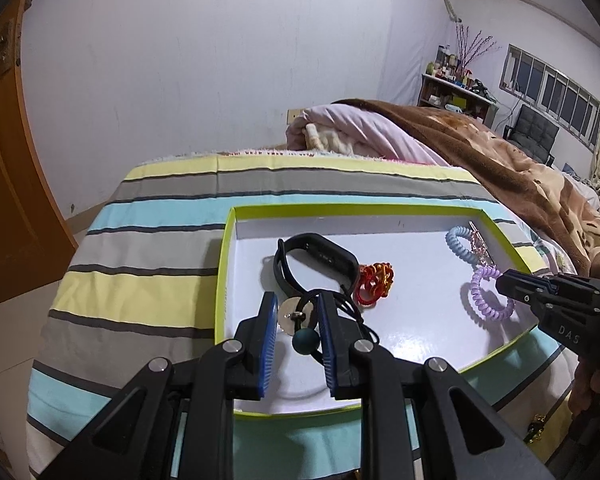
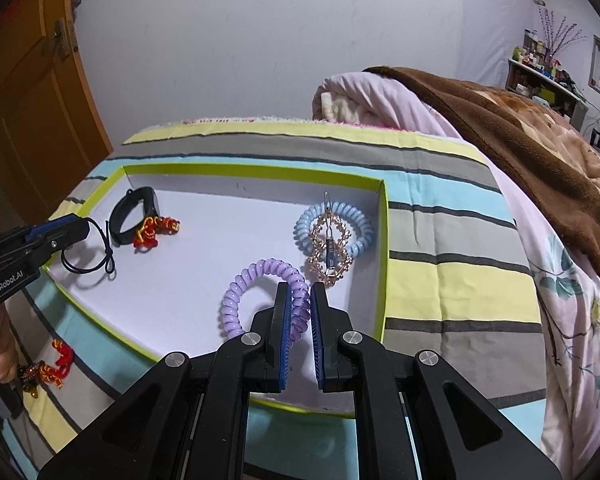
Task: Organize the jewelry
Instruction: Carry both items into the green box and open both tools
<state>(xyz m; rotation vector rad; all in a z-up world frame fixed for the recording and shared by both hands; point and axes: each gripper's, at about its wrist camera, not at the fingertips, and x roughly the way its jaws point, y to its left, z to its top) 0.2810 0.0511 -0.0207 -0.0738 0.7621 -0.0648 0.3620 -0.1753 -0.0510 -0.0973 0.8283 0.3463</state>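
Observation:
A white tray with a green rim lies on a striped bedspread. In it are a black wristband, a red-orange beaded piece, a blue coil hair tie, a gold hair clip and a purple coil hair tie. My left gripper is open around a black cord necklace with a disc and a teal bead. My right gripper is shut on the purple coil hair tie.
A second red-orange beaded piece lies on the bedspread outside the tray's near left corner. A pink quilt and a brown blanket are heaped behind and to the right. A wooden door stands on the left.

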